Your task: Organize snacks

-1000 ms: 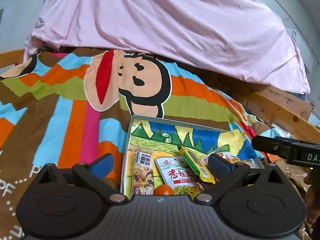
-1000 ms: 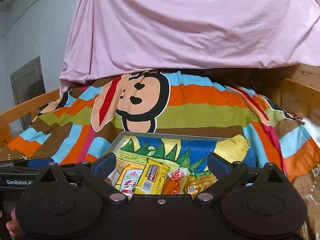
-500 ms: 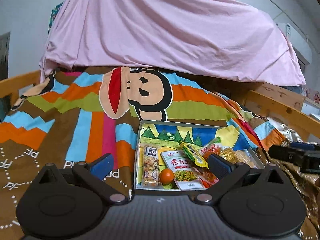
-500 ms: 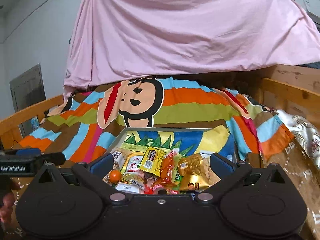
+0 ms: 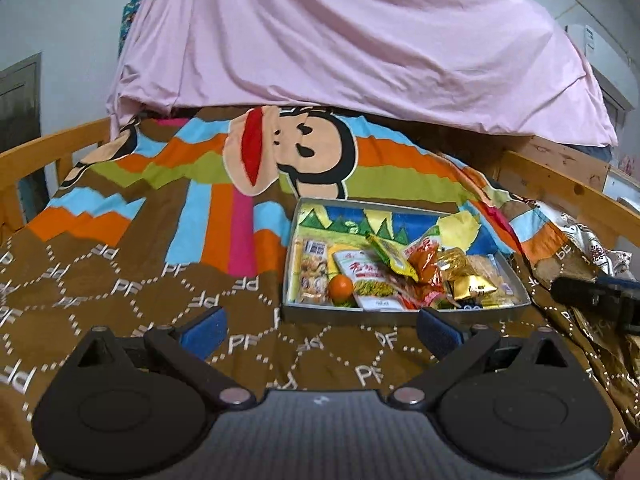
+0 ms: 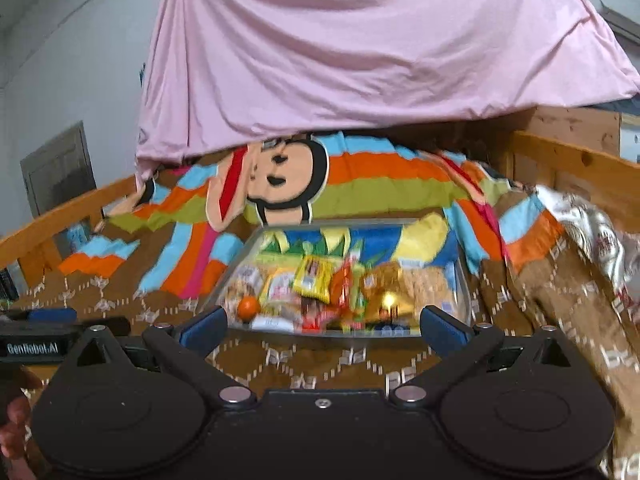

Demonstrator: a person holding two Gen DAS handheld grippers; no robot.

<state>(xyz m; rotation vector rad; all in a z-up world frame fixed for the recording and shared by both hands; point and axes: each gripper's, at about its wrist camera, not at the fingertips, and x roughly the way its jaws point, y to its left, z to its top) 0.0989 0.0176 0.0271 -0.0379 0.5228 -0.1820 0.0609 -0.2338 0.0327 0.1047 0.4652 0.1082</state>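
The whole right wrist view is smeared with motion, so the snack packets [image 6: 320, 292] in the tray [image 6: 352, 334] run together there and no print on them can be read. In the left wrist view the packets overlap, the lower ones partly buried, and their small lettering is too fine to make out. The pink sheet [image 5: 360, 40] hides whatever lies behind it and covers the top of the cartoon monkey [image 5: 296, 152] on the blanket. The right gripper [image 5: 592, 300] is cut off at that view's right edge, its fingers unseen. A hand [image 6: 16, 420] is clipped at the lower left corner.
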